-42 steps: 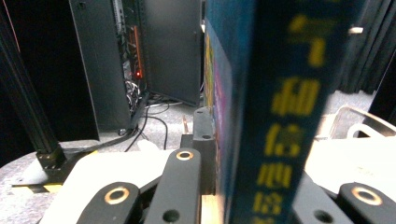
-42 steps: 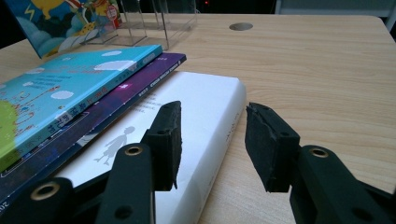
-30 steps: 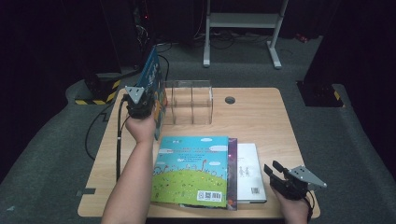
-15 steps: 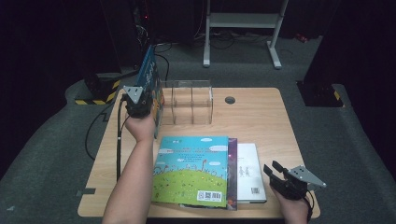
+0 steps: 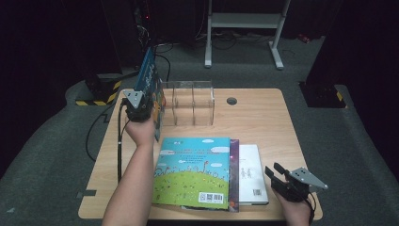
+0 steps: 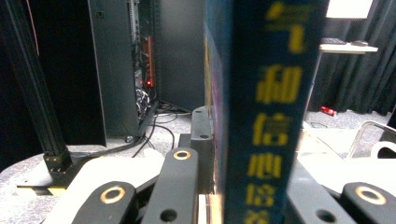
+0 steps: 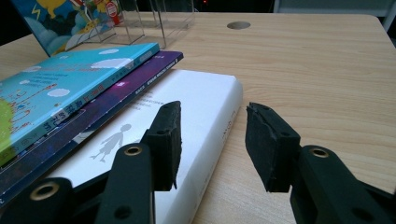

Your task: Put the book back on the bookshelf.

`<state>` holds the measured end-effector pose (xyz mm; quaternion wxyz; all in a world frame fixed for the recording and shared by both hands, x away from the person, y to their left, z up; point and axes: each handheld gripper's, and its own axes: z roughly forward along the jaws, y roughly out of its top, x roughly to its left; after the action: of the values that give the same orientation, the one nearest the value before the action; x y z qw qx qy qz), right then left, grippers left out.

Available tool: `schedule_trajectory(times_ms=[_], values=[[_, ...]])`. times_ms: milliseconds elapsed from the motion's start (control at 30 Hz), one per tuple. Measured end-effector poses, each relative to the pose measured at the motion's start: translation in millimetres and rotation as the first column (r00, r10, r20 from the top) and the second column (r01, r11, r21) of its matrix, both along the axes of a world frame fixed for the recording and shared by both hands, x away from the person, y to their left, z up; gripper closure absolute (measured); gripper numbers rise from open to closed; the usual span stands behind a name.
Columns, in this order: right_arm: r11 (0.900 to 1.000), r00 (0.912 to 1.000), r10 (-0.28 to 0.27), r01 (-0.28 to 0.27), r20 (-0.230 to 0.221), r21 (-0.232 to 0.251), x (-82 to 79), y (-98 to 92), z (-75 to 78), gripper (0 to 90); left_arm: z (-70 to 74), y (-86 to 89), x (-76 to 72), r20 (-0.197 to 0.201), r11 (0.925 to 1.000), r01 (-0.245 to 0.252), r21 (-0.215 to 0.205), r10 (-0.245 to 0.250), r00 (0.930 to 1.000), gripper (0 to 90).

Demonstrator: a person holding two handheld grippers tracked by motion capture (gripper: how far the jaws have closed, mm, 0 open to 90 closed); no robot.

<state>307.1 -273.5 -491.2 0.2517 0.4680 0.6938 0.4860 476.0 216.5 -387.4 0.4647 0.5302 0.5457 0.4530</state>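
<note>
My left gripper [image 5: 141, 104] is shut on an upright blue picture book [image 5: 149, 84] at the left end of a clear acrylic book rack [image 5: 188, 102]. In the left gripper view the book's dark blue spine [image 6: 261, 107] with yellow characters stands between the jaws. A stack of three books lies flat near the table's front: a light blue one with a green hill [image 5: 195, 170] on top, a purple one [image 5: 234, 174] under it, a white one [image 5: 251, 172] at the bottom. My right gripper [image 5: 277, 174] stands open just right of the white book [image 7: 187, 121], nothing between its fingers.
The wooden table [image 5: 263, 122] has a round cable hole [image 5: 231, 100] behind the rack's right end. A white metal stand [image 5: 244, 28] and dark equipment racks stand on the floor beyond. A cable [image 5: 120, 141] trails along the left forearm.
</note>
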Motion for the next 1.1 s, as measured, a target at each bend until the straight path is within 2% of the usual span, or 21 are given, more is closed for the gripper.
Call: schedule_trajectory(times_ms=[200, 533, 733, 867, 967, 1100], values=[[1.0, 1.0, -0.001, 0.001, 0.0, 0.0, -0.7, 0.2, 0.5, 55.7, 2.0, 2.2, 1.6, -0.013, 0.9999, 0.012, 0.003, -0.012, 0.9998, 80.4], [1.0, 1.0, 0.002, -0.002, 0.002, -0.003, -0.4, 0.8, 0.2, 55.4, 0.2, 6.6, 0.5, -0.026, 0.9996, 0.028, -0.004, -0.028, 0.9993, 71.2], [1.0, 1.0, 0.003, -0.003, 0.0, -0.004, -0.1, 1.9, -0.3, 55.3, -3.6, 8.6, -0.5, -0.037, 0.9989, 0.046, -0.013, -0.046, 0.9983, 60.8], [1.0, 1.0, 0.006, -0.006, -0.002, -0.005, 0.0, 2.5, -0.5, 55.2, -5.4, 6.7, -3.1, -0.039, 0.9983, 0.059, -0.004, -0.059, 0.9975, 52.8], [1.0, 1.0, 0.004, -0.004, 0.001, -0.006, 0.0, 2.6, -0.8, 55.3, -5.6, 5.1, -6.0, -0.067, 0.9987, 0.051, 0.004, -0.051, 0.9964, 42.7], [1.0, 1.0, 0.004, -0.004, 0.005, -0.006, 0.7, 3.0, -0.6, 55.3, -6.1, 5.0, -14.5, -0.093, 0.9964, 0.084, -0.009, -0.085, 0.992, 37.0]])
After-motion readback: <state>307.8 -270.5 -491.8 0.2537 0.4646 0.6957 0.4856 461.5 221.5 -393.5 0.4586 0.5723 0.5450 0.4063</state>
